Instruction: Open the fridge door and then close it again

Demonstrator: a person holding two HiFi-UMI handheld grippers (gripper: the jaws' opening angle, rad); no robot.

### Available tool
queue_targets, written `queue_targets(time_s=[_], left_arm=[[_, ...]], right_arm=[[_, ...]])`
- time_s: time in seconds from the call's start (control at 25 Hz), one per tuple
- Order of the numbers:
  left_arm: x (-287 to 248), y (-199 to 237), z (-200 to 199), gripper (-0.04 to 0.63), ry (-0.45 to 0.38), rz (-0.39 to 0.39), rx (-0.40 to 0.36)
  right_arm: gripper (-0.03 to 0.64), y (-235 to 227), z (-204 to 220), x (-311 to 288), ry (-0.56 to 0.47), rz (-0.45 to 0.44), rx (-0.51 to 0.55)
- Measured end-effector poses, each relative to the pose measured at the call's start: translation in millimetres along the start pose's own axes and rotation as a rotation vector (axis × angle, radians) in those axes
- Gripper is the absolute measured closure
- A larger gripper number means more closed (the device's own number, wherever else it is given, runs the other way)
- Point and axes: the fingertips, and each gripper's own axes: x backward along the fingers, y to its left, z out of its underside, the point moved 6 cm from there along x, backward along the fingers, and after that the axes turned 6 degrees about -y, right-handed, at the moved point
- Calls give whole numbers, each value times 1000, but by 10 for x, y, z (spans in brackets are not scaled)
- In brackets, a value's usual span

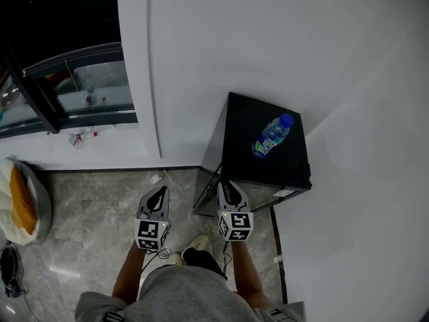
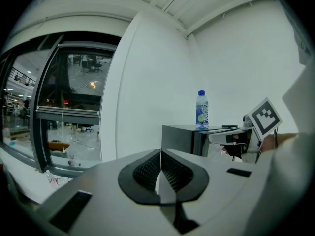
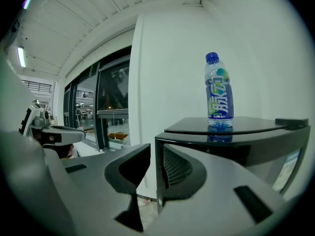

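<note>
Head view: the black fridge [image 1: 242, 127] is standing in the corner of the white walls, with a blue-capped bottle [image 1: 271, 137] lying within its top outline. The left gripper [image 1: 159, 193] is hovering over the grey floor [image 1: 100, 210], apart from the fridge. The right gripper [image 1: 228, 186] is reaching the fridge's near front corner, and its tips are hiding the contact there. The person's forearms are running out of the bottom edge.

Left gripper view: the jaws are pressing flat together with nothing between them. The fridge is showing only partly behind the other gripper, so its front is hard to make out.

Right gripper view: the jaws are standing part-way apart and clamping the upright free edge of the fridge door [image 3: 158, 173]. The ridged right pad is lying against it, and only a thin pale sliver is showing on the left jaw's side. The wide right jaw is covering most of the door's face, so it is unclear whether the door is ajar.
</note>
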Motion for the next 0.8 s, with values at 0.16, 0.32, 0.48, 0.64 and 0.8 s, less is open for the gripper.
queue_targets(time_s=[0.16,0.32,0.48,0.64,0.8], left_arm=[[32,-32,-71,589,-15,23,16],[84,-99,-129,589,-24,56,14],[164,-192,-204,589,-41,82,-28],[245,-300,-247,589,-49,117,-38],[355,-403,-287,589,-51,158,-9]], right_arm=[[522,1,-110,136,-24,4,-5],[523,10,-222,332,-58,26,-4],[531,28,-306,580,-84,56,-13],[541,72,-345,810,-96,75,-2],[555,126,-358,1062,-127,120,10]])
